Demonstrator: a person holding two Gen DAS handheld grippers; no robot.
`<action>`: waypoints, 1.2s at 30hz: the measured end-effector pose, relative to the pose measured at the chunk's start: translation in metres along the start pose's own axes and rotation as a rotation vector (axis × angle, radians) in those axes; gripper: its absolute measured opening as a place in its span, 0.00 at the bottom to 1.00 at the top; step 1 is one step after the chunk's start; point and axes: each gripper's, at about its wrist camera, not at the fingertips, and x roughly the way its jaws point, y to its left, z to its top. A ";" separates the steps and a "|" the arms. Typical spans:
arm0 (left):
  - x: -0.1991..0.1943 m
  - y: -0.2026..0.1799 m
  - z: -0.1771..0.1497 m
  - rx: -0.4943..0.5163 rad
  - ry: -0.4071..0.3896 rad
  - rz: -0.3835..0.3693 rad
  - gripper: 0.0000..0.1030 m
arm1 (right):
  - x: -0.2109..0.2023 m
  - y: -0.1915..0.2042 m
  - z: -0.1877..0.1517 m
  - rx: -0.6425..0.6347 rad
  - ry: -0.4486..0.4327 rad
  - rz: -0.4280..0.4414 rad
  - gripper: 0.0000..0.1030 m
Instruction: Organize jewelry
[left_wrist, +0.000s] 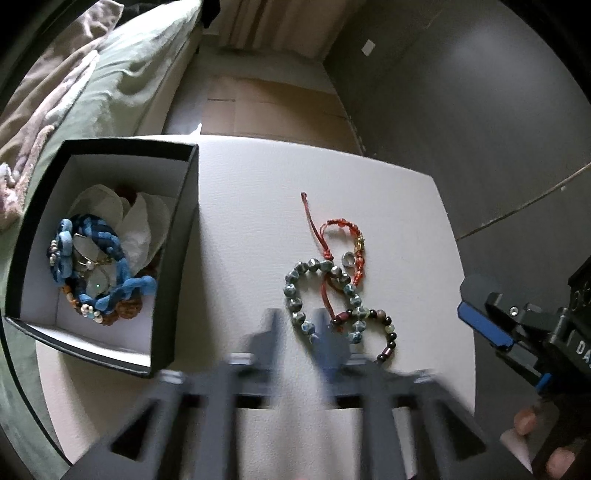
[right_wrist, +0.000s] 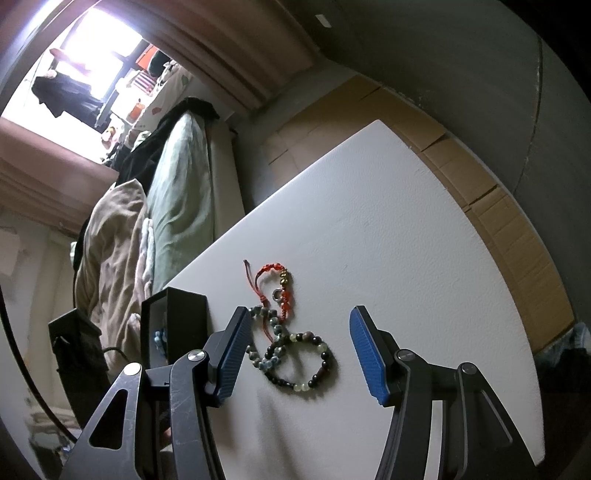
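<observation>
While three bracelets lie tangled on the white board (left_wrist: 258, 206), the black box (left_wrist: 177, 258) at its left edge already holds a blue braided piece (left_wrist: 110, 258) on tissue, so it looks to serve as the place for sorted jewelry. Overlapping in one heap are the red cord bracelet (left_wrist: 343, 229), the grey-blue bead bracelet (left_wrist: 295, 295) and the dark bead bracelet (right_wrist: 317, 365), with a small ring (left_wrist: 347, 259) among them.

Above the heap hovers the right gripper (right_wrist: 295, 350), spread wide and empty, probably lined up to take the dark bracelet nearest it. Blur smears the left gripper (left_wrist: 299, 332); its fingers stand slightly apart, holding nothing.

Only the letters "DA" can be read on the right gripper's body; the rest is cut off.
</observation>
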 end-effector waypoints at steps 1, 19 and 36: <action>-0.003 -0.001 0.000 0.002 -0.012 -0.022 0.48 | 0.000 0.000 0.000 0.000 -0.001 -0.001 0.55; 0.002 -0.012 -0.004 0.021 -0.024 0.006 0.57 | 0.001 -0.002 -0.001 0.016 -0.007 -0.001 0.55; 0.029 -0.017 -0.005 0.089 -0.046 0.149 0.08 | -0.001 -0.005 0.001 0.017 0.000 0.002 0.55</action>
